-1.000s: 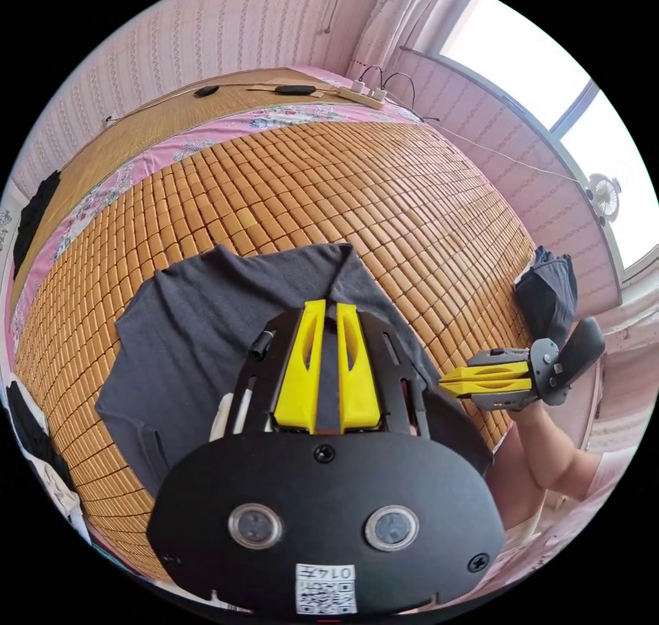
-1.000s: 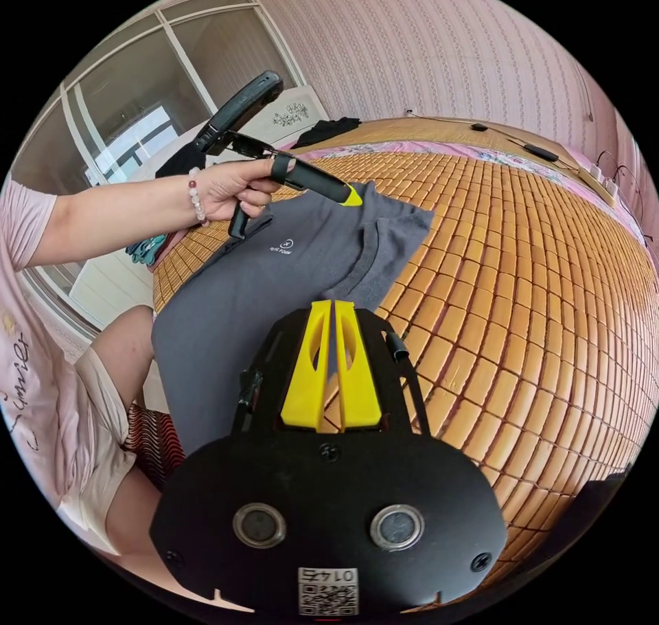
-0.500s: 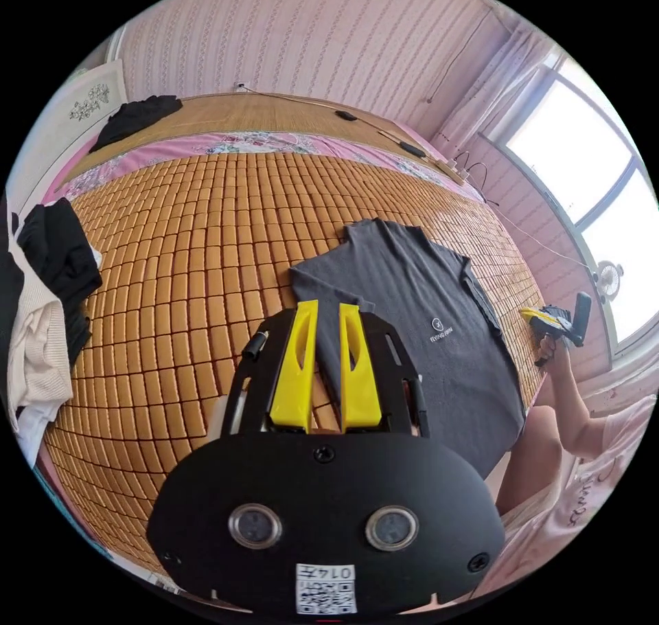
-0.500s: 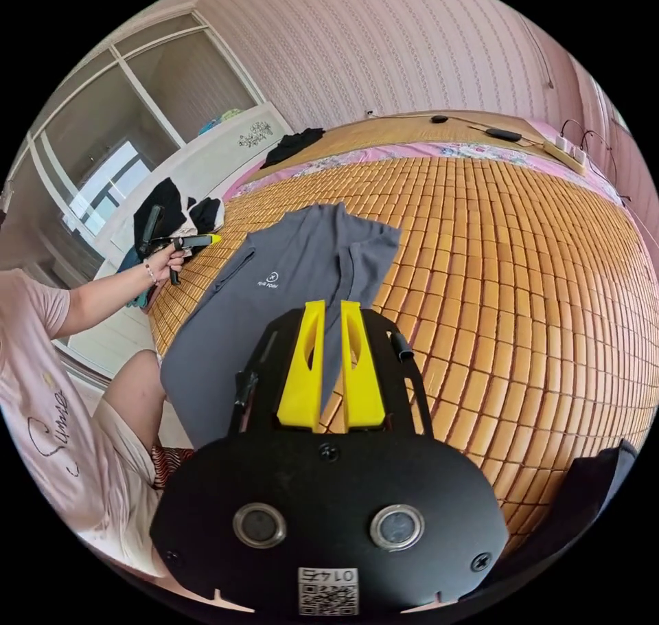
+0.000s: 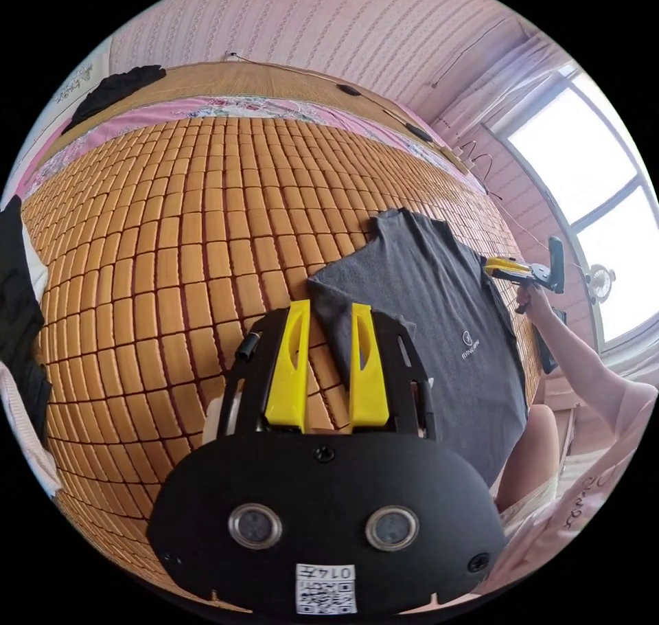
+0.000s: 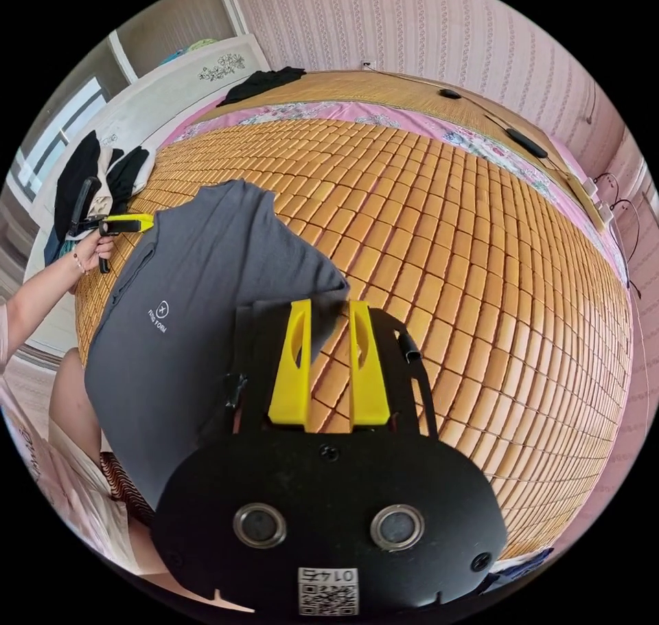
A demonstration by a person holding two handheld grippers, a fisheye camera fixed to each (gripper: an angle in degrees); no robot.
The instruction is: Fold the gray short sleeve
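In your left gripper view, your left gripper (image 5: 327, 305) has its yellow jaws spread apart with nothing pinched between them. They hang over the bamboo mat (image 5: 185, 240), and a corner of the gray short sleeve (image 5: 439, 323) reaches up between and just past the jaw tips. The shirt lies spread flat on the mat to the right of the jaws, logo side up, its lower part running toward your leg at the bed's edge. Past its far side your right hand (image 5: 532, 299) holds the right gripper (image 5: 491, 264), yellow tips pointing at the shirt's edge; whether those jaws are parted you cannot tell from here. A black garment (image 5: 113, 89) lies far off at the head of the bed, and dark clothes (image 5: 17, 330) sit at the left rim

In your right gripper view, your right gripper (image 6: 328, 309) also stands with jaws apart, gripping nothing; a corner of the shirt (image 6: 199, 295) lies between the tips, over the mat (image 6: 446, 254). The shirt spreads to the left of the jaws, hem hanging over the bed's edge near your leg. At its far left side your left hand (image 6: 93, 247) holds the left gripper (image 6: 147, 223), tips next to the cloth
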